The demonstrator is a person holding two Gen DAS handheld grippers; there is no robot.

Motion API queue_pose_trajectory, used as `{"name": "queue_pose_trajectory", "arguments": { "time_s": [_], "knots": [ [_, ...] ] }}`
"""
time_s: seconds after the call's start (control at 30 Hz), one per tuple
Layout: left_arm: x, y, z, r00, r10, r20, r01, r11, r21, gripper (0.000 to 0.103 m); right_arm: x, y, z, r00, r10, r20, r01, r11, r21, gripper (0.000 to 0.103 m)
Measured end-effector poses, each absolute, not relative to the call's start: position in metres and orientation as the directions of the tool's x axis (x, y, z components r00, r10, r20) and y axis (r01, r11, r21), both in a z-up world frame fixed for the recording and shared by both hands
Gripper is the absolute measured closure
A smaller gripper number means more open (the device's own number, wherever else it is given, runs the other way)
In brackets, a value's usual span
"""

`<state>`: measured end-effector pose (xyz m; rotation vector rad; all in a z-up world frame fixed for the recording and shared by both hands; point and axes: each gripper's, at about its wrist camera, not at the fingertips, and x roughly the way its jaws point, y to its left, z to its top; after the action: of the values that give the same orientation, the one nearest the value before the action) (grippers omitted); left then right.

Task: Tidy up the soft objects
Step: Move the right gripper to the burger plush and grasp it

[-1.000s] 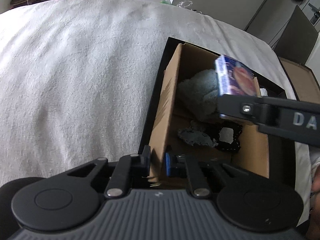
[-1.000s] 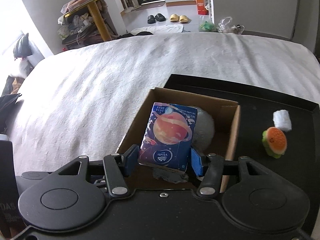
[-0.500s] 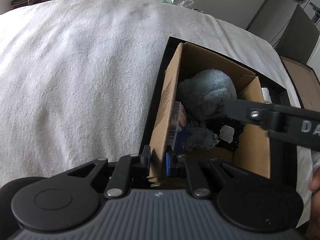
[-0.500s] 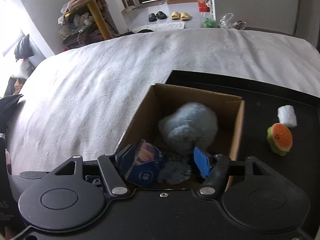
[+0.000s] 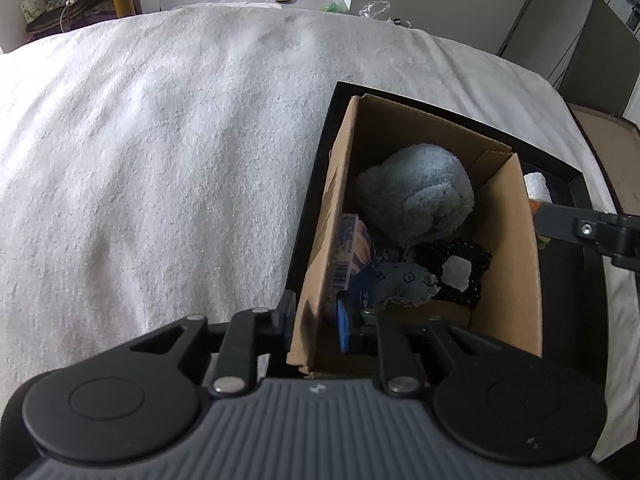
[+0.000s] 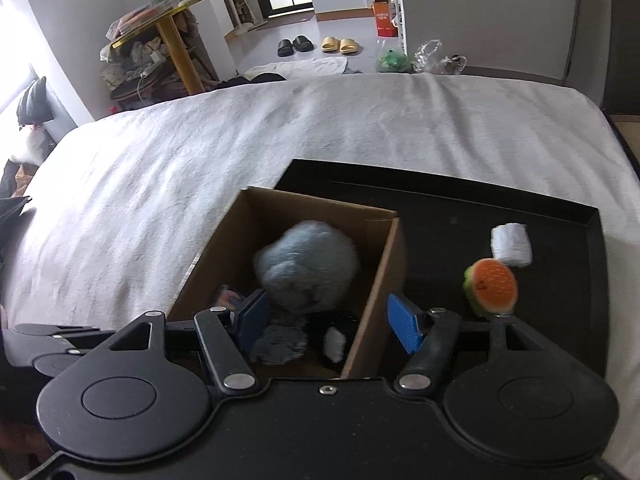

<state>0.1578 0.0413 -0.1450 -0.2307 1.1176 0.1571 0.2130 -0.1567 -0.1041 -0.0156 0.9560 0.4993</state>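
Note:
A cardboard box [image 5: 516, 264] stands in a black tray [image 6: 440, 196] on the bed. In the box lie a blue-grey plush towel [image 5: 416, 196], a blue tissue pack [image 5: 352, 256] leaning on the left wall, a grey fabric piece [image 5: 404, 284] and a black item with a white patch [image 5: 460, 272]. My left gripper [image 5: 316, 322] straddles the box's left wall near its front corner; its jaws are opening and the inner pad stands off the cardboard. My right gripper [image 6: 328, 320] is open and empty, straddling the box's right wall. A burger toy [image 6: 490, 286] and a white roll [image 6: 512, 244] lie in the tray.
The white bedspread [image 5: 160, 160] stretches left and beyond the tray. A brown board [image 5: 612, 160] lies off the tray's right side. Slippers [image 6: 316, 44], bags and a cluttered yellow-legged table [image 6: 172, 36] stand on the floor past the bed.
The tissue pack left my right gripper and dropped into the box. The right gripper opened and slid right across the box. The left jaws widened slightly on the box wall.

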Motion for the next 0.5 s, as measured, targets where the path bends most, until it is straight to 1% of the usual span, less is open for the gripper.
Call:
{"name": "queue_pose_trajectory", "arguments": {
  "time_s": [0.17,0.23,0.4,0.5],
  "knots": [
    [0.162,0.035,-0.144,0.426,0.037,-0.904,-0.239,0.968,-0.074,0.070,0.220,-0.174,-0.108,0.472,0.392,-0.790,-0.400,0.893,0.204,0.038],
    [0.164,0.033,-0.143,0.425,0.048,-0.904,-0.237,0.970,-0.060,0.064,0.224,-0.181,-0.111,0.471,0.388,-0.792,-0.397,0.895,0.203,0.038],
    [0.171,0.027,-0.141,0.425,0.087,-0.901,-0.234,0.972,-0.017,0.051,0.238,-0.198,-0.114,0.461,0.381,-0.801,-0.384,0.900,0.207,0.037],
    [0.174,0.026,-0.139,0.425,0.117,-0.898,-0.243,0.970,0.012,0.046,0.250,-0.206,-0.117,0.450,0.372,-0.812,-0.380,0.902,0.203,0.037]
  ]
}}
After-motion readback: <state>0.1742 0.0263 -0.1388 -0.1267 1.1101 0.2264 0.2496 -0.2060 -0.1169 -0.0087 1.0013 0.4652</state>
